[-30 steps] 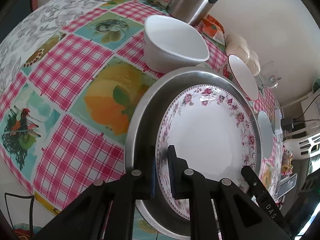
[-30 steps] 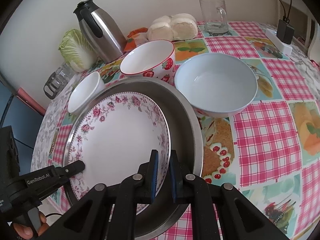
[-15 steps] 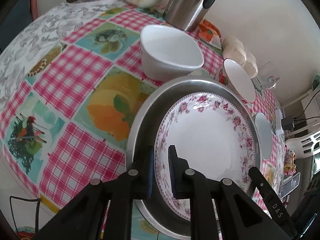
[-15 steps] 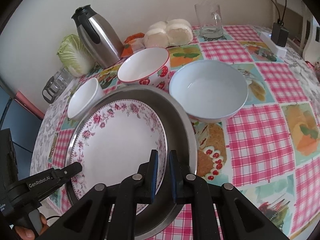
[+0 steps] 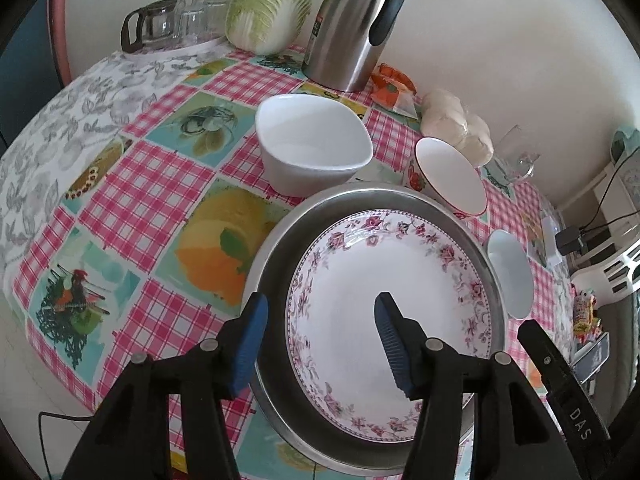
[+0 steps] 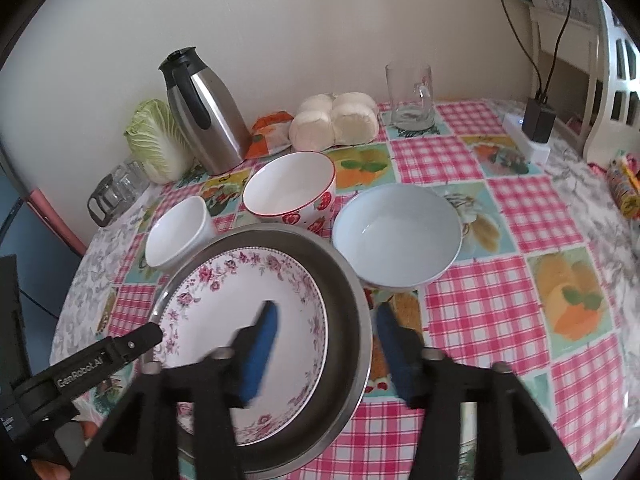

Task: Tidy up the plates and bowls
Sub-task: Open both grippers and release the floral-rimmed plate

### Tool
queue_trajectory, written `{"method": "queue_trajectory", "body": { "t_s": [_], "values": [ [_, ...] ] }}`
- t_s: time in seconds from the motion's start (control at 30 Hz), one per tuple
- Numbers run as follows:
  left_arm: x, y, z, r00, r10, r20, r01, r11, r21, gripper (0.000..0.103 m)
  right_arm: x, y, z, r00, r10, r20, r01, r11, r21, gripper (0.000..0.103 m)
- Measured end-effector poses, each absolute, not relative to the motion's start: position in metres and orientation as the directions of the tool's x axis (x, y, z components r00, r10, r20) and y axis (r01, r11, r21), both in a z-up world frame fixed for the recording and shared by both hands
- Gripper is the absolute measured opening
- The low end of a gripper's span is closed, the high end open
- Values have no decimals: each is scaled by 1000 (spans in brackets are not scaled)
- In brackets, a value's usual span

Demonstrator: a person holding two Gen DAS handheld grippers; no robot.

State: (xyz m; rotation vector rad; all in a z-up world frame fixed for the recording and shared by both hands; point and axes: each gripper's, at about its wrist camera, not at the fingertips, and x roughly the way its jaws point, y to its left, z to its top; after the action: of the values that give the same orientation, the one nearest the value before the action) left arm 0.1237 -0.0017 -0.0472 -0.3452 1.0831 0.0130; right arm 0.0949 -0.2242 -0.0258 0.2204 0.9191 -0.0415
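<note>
I am holding my left hand-held gripper [image 5: 318,338] released, its blue pads spread wide across the near-left rim of the floral plate [image 5: 394,300], one pad outside the steel tray [image 5: 494,280] and one over the plate's white centre, neither visibly touching. My right hand-held gripper [image 6: 326,344] is likewise hanging released, its fingers straddling the tray's right wall [image 6: 356,320]; the picture is blurring there, so I cannot tell about contact. The floral plate is lying flat inside the round steel tray, which is sitting on the checked worktop [image 6: 500,308].

From the right wrist view, the pale blue bowl [image 6: 396,236] is standing just beside the tray at 1 o'clock, the strawberry bowl [image 6: 290,190] at 12 o'clock touching or nearly touching the rim, and the small white bowl [image 6: 176,230] at 10 o'clock. Farther back at 12 o'clock are standing a steel thermos jug [image 6: 204,128], a napa cabbage [image 6: 154,142], steamed buns [image 6: 334,120] and a glass mug [image 6: 410,96].
</note>
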Motion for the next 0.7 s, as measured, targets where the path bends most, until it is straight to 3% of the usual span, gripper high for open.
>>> {"method": "queue_trajectory", "body": {
  "t_s": [0.1, 0.23, 0.27, 0.3, 0.4, 0.43, 0.5, 0.7],
  "values": [
    [126, -2, -49, 466, -128, -876, -188, 953, -239, 72, 96, -225, -27, 606, 45, -794, 135, 978, 159, 73],
    [125, 1, -49, 471, -97, -877, -203, 955, -215, 75, 94, -228, -26, 617, 41, -786, 133, 979, 156, 83],
    [125, 1, -49, 474, -88, -876, -206, 956, -207, 81, 94, -228, -26, 619, 41, -784, 131, 979, 154, 85],
    [125, 2, -49, 476, -83, -876, -207, 957, -203, 85, 94, -228, -25, 620, 41, -783, 129, 980, 153, 88],
    [124, 2, -47, 487, -70, -870, -209, 958, -194, 86, 94, -228, -26, 622, 33, -782, 130, 981, 145, 103],
    [124, 1, -46, 492, -59, -869, -210, 960, -184, 87, 94, -228, -26, 623, 31, -781, 129, 981, 142, 103],
    [123, 0, -45, 507, -22, -862, -211, 966, -148, 101, 94, -229, -26, 626, 29, -780, 130, 981, 141, 103],
    [122, 0, -38, 555, 54, -830, -213, 974, -80, 102, 94, -232, -27, 625, 19, -780, 145, 979, 140, 103]
  ]
}}
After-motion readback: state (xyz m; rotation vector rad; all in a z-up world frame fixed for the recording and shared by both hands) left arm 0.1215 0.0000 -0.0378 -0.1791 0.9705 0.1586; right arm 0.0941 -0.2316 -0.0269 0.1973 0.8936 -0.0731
